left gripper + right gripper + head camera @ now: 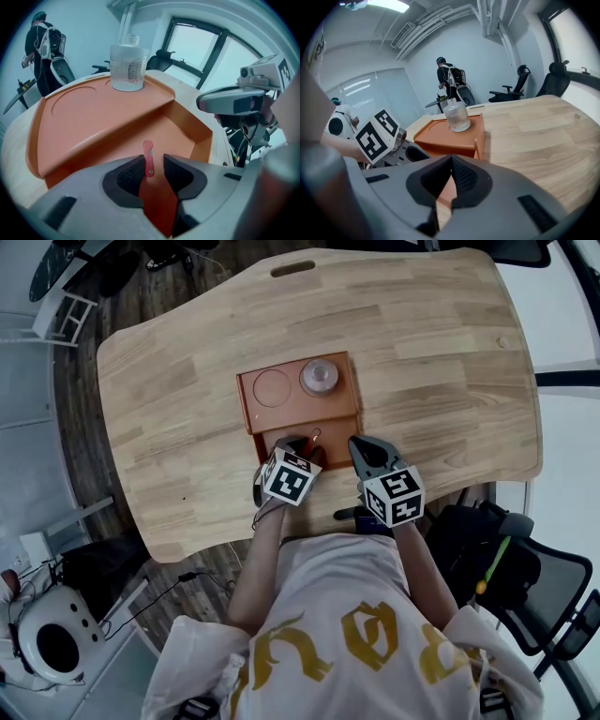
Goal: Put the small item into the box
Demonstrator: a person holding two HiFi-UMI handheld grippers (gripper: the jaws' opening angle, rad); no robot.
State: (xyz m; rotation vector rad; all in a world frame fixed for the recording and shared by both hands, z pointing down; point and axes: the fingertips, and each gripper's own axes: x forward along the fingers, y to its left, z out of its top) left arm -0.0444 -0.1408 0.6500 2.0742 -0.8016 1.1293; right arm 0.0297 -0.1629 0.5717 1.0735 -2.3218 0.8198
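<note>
A small red item (pixel 148 157) lies on the floor of the orange box's (pixel 93 126) lower front compartment. My left gripper (pixel 153 166) is open around it, with a gap between the pads and the item. In the head view the left gripper (pixel 305 448) points into that compartment, and the item (pixel 315 435) shows just ahead of it. My right gripper (pixel 361 448) hovers at the box's (pixel 281 418) front right corner. Its jaws (pixel 451 176) are shut with nothing between them.
A clear lidded jar (pixel 319 377) stands in a round recess on the box's raised rear shelf, beside a second, bare recess (pixel 272 387). The box sits on a wooden table (pixel 450 381). Office chairs and a person stand beyond the table.
</note>
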